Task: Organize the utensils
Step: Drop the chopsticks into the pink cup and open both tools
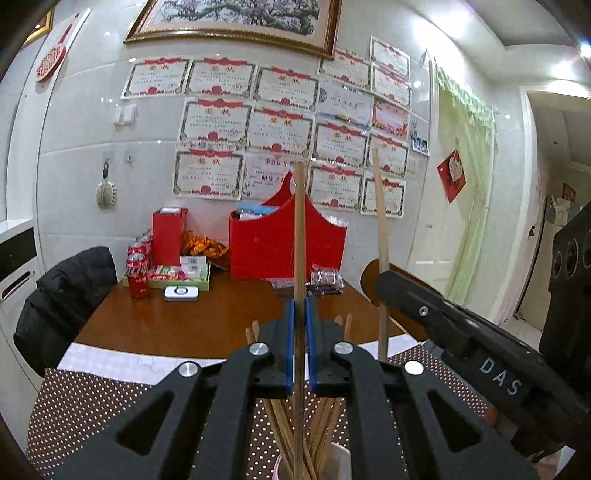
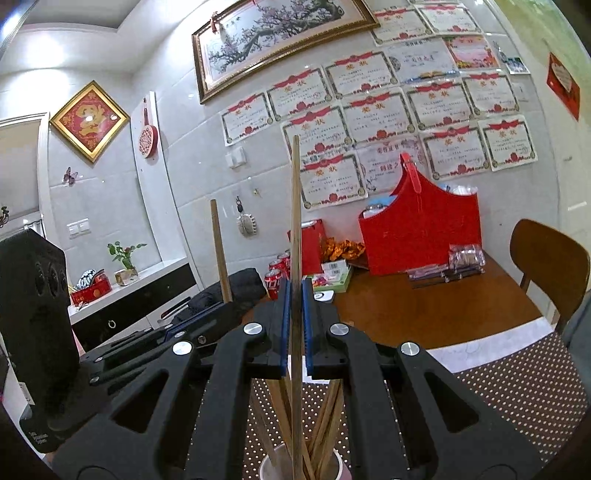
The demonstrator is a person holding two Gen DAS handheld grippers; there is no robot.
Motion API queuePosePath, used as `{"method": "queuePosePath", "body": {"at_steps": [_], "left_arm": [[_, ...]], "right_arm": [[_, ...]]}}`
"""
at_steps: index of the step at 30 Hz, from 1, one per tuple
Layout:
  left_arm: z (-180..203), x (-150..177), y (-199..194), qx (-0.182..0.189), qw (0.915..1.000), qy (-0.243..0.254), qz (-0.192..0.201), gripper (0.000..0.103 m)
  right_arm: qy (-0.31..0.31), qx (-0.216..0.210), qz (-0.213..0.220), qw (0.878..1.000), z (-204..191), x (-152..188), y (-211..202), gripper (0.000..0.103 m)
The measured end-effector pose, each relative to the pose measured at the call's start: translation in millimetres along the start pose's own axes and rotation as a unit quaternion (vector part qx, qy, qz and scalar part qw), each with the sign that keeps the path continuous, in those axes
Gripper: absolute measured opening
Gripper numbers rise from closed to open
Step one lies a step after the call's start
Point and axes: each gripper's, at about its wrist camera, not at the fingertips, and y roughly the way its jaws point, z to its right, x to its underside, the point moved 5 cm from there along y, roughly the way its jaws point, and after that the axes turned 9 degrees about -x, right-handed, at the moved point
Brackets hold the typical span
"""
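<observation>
Both my grippers — left [image 1: 300, 325] and right [image 2: 294, 314] — pinch one upright chopstick each; lower them straight into the cup [image 2: 338, 459] below.

Beyond the left hand-held gripper [image 1: 300, 343], a brown worktop [image 1: 207, 317] carries a red basket [image 1: 284, 243] straight ahead, with a tall red box [image 1: 168, 230] and red soda cans [image 1: 137, 275] off to its left. A small white device [image 1: 181, 293] lies nearer, just right of the cans. A black jacket [image 1: 62, 291] drapes over a seat at far left. Certificates [image 1: 218, 122] cover the wall above, under a framed blossom picture [image 1: 236, 18]. A wooden chair [image 2: 550, 254] stands to the right.
</observation>
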Motion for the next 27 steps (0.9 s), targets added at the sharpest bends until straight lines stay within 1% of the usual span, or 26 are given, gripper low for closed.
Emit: {"method": "queuePosePath", "body": {"at_steps": [7,10,11,12,13,14,15,16,17,18,19,22,25,27], "left_arm": [[-4,22,15,-0.005,0.9998,-0.001,-0.021,0.006],[-5,28,16,-0.009,0.9997,0.0,-0.023,0.007],[-6,30,15,-0.013,0.9996,0.002,-0.026,0.01],[-6,30,14,-0.013,0.9995,0.002,-0.027,0.027],[-7,30,11,-0.012,0.9996,0.002,-0.026,0.037],[-9,29,5,-0.016,0.9997,0.001,-0.018,0.046],[-12,28,-2,-0.022,0.9997,0.001,-0.008,0.051],[-15,26,-7,-0.024,0.9997,0.002,-0.004,0.056],[-16,25,-12,-0.028,0.9996,0.002,-0.001,0.071],[-19,24,-18,-0.034,0.9994,0.001,0.004,0.08],[-21,23,-26,-0.042,0.999,0.002,0.014,0.08],[-23,20,-43,-0.061,0.9978,0.011,0.022,0.083],[-23,19,-63,-0.082,0.9959,0.025,0.027,0.085],[-21,20,-78,-0.098,0.9938,0.042,0.03,0.086]], "right_arm": [[0.009,0.003,-0.018,1.0,12,24,15,0.007],[0.009,0.007,-0.028,1.0,15,33,17,0.007],[0.011,0.007,-0.034,0.999,17,35,18,0.008],[0.014,0.009,-0.038,0.999,18,37,17,0.008],[0.019,0.011,-0.039,0.999,20,38,16,0.017],[0.026,0.014,-0.037,0.999,23,38,12,0.04],[0.035,0.026,-0.03,0.999,27,38,6,0.053],[0.044,0.033,-0.021,0.998,31,36,-1,0.074],[0.057,0.033,-0.008,0.998,35,35,-9,0.088],[0.07,0.029,0.005,0.997,39,32,-19,0.093],[0.073,0.034,0.009,0.997,40,30,-25,0.097],[0.072,0.049,0.007,0.996,39,26,-40,0.097],[0.066,0.074,0.005,0.995,34,21,-56,0.097],[0.068,0.078,0.004,0.995,30,18,-66,0.097]]}}
